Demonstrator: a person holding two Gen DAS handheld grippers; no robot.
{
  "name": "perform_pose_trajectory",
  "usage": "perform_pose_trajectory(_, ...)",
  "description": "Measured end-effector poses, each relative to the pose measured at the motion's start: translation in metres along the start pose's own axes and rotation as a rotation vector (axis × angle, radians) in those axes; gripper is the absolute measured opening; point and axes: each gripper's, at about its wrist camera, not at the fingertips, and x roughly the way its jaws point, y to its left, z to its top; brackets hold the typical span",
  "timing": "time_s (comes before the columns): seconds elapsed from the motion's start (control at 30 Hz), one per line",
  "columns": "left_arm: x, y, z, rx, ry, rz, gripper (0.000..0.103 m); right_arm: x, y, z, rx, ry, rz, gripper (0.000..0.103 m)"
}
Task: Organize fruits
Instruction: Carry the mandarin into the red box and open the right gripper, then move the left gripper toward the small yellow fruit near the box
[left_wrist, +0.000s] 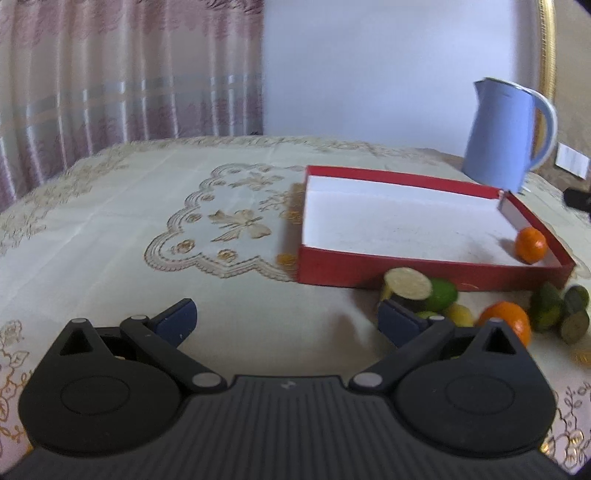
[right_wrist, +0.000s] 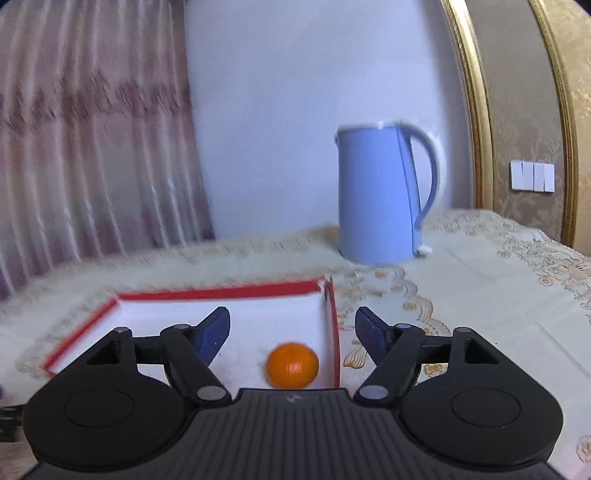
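Note:
A red box with a white inside (left_wrist: 369, 273) lies on the table; it also shows in the right wrist view (right_wrist: 221, 294). One orange (left_wrist: 530, 245) lies in its near right corner, also seen in the right wrist view (right_wrist: 292, 364). In front of the box lie a second orange (left_wrist: 508, 317), a green lime (left_wrist: 445, 293), a yellow fruit (left_wrist: 460, 315), a cut pale-faced piece (left_wrist: 408, 284) and dark green pieces (left_wrist: 561, 308). My left gripper (left_wrist: 286, 321) is open and empty over the cloth, left of the fruit pile. My right gripper (right_wrist: 291, 328) is open and empty, above the orange in the box.
A blue kettle (left_wrist: 506, 133) stands behind the box at the back right; it also shows in the right wrist view (right_wrist: 384, 192). An embroidered cream tablecloth (left_wrist: 147, 221) covers the table. A curtain (left_wrist: 110, 74) hangs behind on the left.

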Motion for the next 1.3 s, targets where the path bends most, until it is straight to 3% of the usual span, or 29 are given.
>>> perform_pose_trajectory(0.17, -0.015, -0.011, -0.004, 0.065, -0.050, -0.030, 0.103, -0.041, -0.019, -0.021, 0.025, -0.038, -0.004, 0.076)
perform_pose_trajectory(0.3, -0.032, -0.021, -0.011, 0.119, -0.091, -0.103, 0.103, -0.047, -0.031, -0.034, 0.059, -0.022, -0.005, 0.076)
perform_pose_trajectory(0.47, -0.042, -0.040, -0.011, 0.233, -0.136, -0.083, 0.101, -0.043, -0.031, -0.036, 0.067, -0.019, 0.009, 0.076)
perform_pose_trajectory(0.67, -0.027, -0.042, -0.003, 0.296, -0.083, -0.058, 0.077, -0.044, -0.032, -0.038, 0.070, -0.023, 0.011, 0.076)
perform_pose_trajectory(0.9, -0.018, -0.044, 0.001, 0.326, -0.066, -0.136, 0.073, -0.043, -0.033, -0.038, 0.078, -0.008, 0.018, 0.076)
perform_pose_trajectory(1.03, -0.016, -0.047, -0.001, 0.336, -0.020, -0.223, 0.067, -0.041, -0.035, -0.039, 0.087, 0.004, 0.022, 0.076)
perform_pose_trajectory(1.3, -0.017, -0.051, -0.004, 0.334, -0.011, -0.272, 0.067, -0.041, -0.037, -0.039, 0.100, 0.013, 0.029, 0.076)
